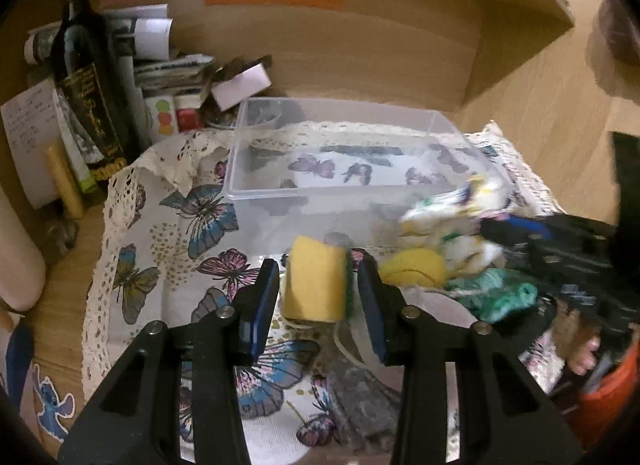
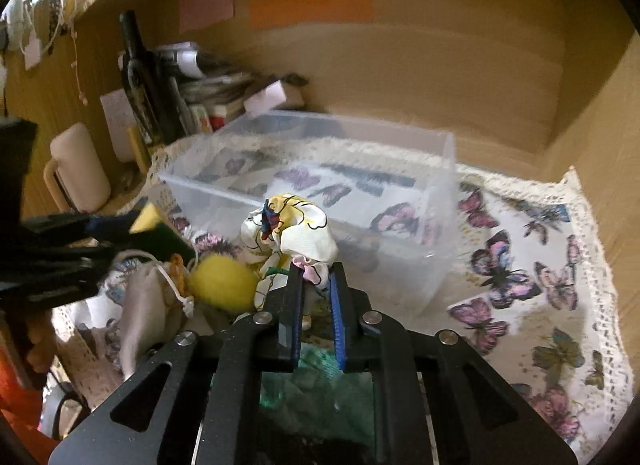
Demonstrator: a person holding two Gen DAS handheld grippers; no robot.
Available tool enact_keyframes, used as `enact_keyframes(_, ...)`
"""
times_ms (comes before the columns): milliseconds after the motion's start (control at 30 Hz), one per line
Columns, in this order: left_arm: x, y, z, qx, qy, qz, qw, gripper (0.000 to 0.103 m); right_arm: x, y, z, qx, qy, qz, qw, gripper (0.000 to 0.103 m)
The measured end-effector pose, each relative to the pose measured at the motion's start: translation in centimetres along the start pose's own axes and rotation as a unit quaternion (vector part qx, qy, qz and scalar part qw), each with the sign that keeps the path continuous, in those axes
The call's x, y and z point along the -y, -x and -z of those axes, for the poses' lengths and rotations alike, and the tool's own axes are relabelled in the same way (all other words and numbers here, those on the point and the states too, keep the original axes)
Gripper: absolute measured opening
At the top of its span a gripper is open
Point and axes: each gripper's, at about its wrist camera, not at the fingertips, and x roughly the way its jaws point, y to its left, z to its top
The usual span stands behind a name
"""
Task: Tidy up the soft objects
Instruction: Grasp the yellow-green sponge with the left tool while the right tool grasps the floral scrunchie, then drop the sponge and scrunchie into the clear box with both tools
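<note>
Midway through the sorting, by the look of it: two grabs made, nothing yet in the clear plastic bin point(image 1: 240, 169); bin standing bare on the butterfly cloth point(image 1: 160, 233), lace edge showing through its floor.

Left gripper point(image 1: 318, 277) straddling the yellow sponge point(image 1: 314, 281), jaws apart, left pad clear of it, right pad point(image 1: 370, 297) close against its green scouring side; squeeze likely unfinished, though contact on the right too close to call. Sponge sitting just in front of the bin's near wall.

Right gripper point(image 2: 316, 281) clamped on the floral fabric scrunchie point(image 2: 292, 229), jaws nearly together on a pinch of cloth, bundle raised against the bin's near wall, below the rim point(image 2: 224, 189) as far as can be told.

Still waiting in front of the bin: yellow ball point(image 2: 222, 281), drawstring pouch point(image 2: 148, 305), green knitted piece point(image 1: 500, 293), packed close between the two tools.

Next move, judged: lift over the near rim, then release inside; same for the sponge once gripped. Plenty of open room inside the bin and on the cloth to its right; tight to its left, with dark bottle point(image 1: 86, 77) and stacked papers point(image 1: 160, 65) crowding that corner; grippers near one another, so turns probably wise.
</note>
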Motion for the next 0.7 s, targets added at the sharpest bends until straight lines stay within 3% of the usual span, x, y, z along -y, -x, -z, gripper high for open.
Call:
enact_keyframes(33,-0.1,-0.3,0.0,-0.002,0.004,-0.004,1.0,0.031,0.1,0.4,-0.1,0.006,-0.002,0.0,1.0,0.011)
enact_keyframes(267,0.0,-0.5,-0.2,0.004,0.007,-0.02,0.9998,0.03,0.6,4.1,-1.3,0.063,-0.008,0.013,0.998,0.011)
enact_keyframes(433,0.5,2.5,-1.8,0.048,-0.004,-0.027,0.9985,0.03,1.0,5.4,-2.5,0.096,-0.011,0.02,0.995,0.011)
enact_keyframes(700,0.6,6.0,-5.8,0.111,-0.014,-0.032,0.9932,0.03,1.7,5.6,-4.7,0.112,-0.004,0.029,0.993,0.011)
